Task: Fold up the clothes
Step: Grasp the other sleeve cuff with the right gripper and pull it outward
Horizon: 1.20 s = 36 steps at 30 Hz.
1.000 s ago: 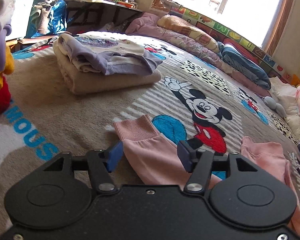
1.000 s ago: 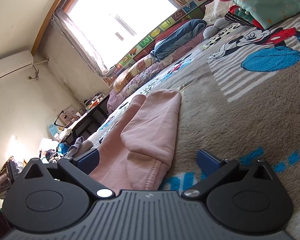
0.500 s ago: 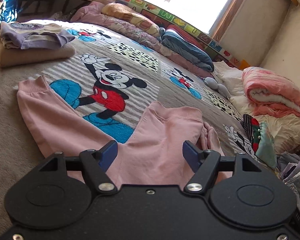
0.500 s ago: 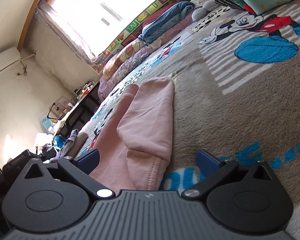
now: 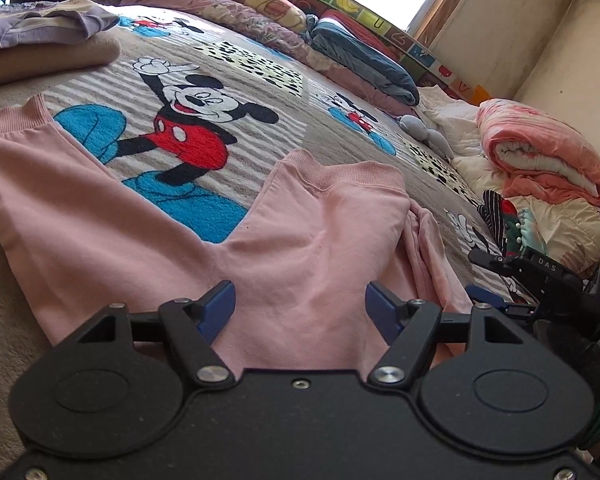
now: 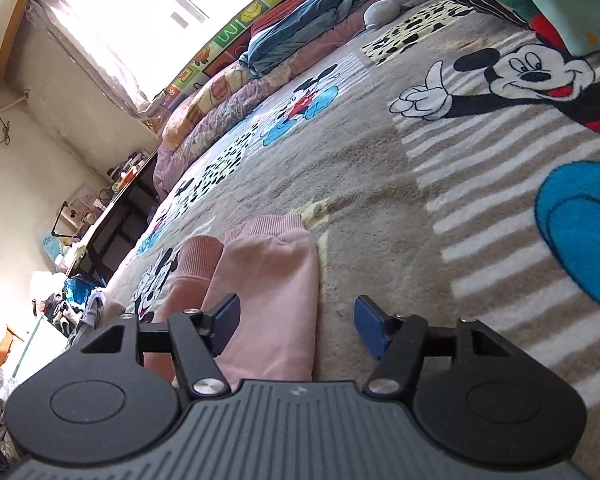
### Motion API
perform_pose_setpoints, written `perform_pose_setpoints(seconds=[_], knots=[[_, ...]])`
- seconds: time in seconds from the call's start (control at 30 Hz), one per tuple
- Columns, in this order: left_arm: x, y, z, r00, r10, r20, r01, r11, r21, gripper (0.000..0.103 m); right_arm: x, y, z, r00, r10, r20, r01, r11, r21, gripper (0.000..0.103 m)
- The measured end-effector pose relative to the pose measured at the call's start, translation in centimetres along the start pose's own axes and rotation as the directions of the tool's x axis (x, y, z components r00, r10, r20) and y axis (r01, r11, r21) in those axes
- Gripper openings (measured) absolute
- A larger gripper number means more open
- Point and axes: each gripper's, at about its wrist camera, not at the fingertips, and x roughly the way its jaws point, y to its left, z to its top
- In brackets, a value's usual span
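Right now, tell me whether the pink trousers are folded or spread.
Spread. In the left wrist view the pink trousers lie flat on the blanket, legs splayed apart, not yet folded.

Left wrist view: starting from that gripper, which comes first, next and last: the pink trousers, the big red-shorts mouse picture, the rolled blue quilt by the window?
1. pink trousers: right under the left gripper.
2. mouse picture: on the blanket past the trousers, left of centre.
3. blue quilt: far edge, under the window.

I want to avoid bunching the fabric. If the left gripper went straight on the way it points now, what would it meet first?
Most likely the pink trousers: the left gripper has its open jaws angled down over the cloth where the two legs join. How far above the fabric it hangs is unclear.
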Motion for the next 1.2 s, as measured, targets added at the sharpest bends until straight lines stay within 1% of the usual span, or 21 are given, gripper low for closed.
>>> perform_pose_setpoints(seconds=[0.13,0.3,0.37,0.4,0.43,0.5,0.57,0.6,0.7,0.83,0.93,1.03,1.2], knots=[[0.6,0.3,0.2,1.000,-0.017,-0.017,0.017,1.000,-0.017,0.071,2.6,-0.1,2.0,1.000,-0.023,-0.012,0.023,0.999,-0.024,0.064],[0.8,0.4,0.4,0.999,-0.030,-0.026,0.030,0.999,-0.022,0.071,5.0,0.0,3.1,0.999,-0.034,-0.035,0.033,0.998,-0.050,0.064],[0.9,0.5,0.4,0.999,-0.034,-0.028,0.033,0.999,-0.026,0.071,5.6,0.4,3.2,0.998,-0.045,-0.045,0.041,0.996,-0.084,0.061],[0.9,0.6,0.4,0.999,-0.036,-0.029,0.035,0.999,-0.029,0.071,5.9,0.6,3.2,0.997,-0.049,-0.053,0.043,0.994,-0.101,0.052],[0.9,0.6,0.4,0.999,-0.037,-0.029,0.037,0.999,-0.031,0.071,6.2,1.0,3.2,0.996,-0.057,-0.063,0.049,0.991,-0.123,0.035],[0.9,0.6,0.4,0.999,-0.039,-0.031,0.038,0.999,-0.034,0.071,6.5,1.8,3.1,0.994,-0.086,-0.074,0.072,0.983,-0.171,0.012],[0.9,0.6,0.4,0.999,-0.039,-0.031,0.038,0.999,-0.032,0.071,6.3,2.4,2.9,0.992,-0.109,-0.058,0.096,0.975,-0.199,0.009],[0.9,0.6,0.4,0.999,-0.039,-0.031,0.038,0.999,-0.031,0.071,6.0,2.7,2.8,0.992,-0.119,-0.046,0.106,0.972,-0.209,0.006],[0.9,0.7,0.4,0.999,-0.041,-0.030,0.040,0.999,-0.033,0.071,4.0,3.6,2.9,0.993,-0.119,0.019,0.120,0.967,-0.223,0.005],[0.8,0.6,0.4,0.999,-0.039,-0.026,0.038,0.999,-0.033,0.071,1.1,5.0,3.2,0.986,-0.139,0.090,0.160,0.945,-0.287,0.004],[0.7,0.6,0.4,0.999,-0.040,-0.021,0.039,0.999,-0.034,0.071,-1.8,5.8,3.7,0.975,-0.156,0.157,0.199,0.929,-0.312,0.004],[0.5,0.6,0.4,0.999,-0.042,-0.019,0.041,0.999,-0.035,0.071,-4.7,5.7,4.1,0.964,-0.161,0.212,0.223,0.922,-0.317,0.004],[0.4,0.5,0.3,0.999,-0.039,-0.018,0.039,0.999,-0.023,0.071,-8.8,5.2,4.5,0.944,-0.184,0.275,0.269,0.911,-0.313,0.004]])
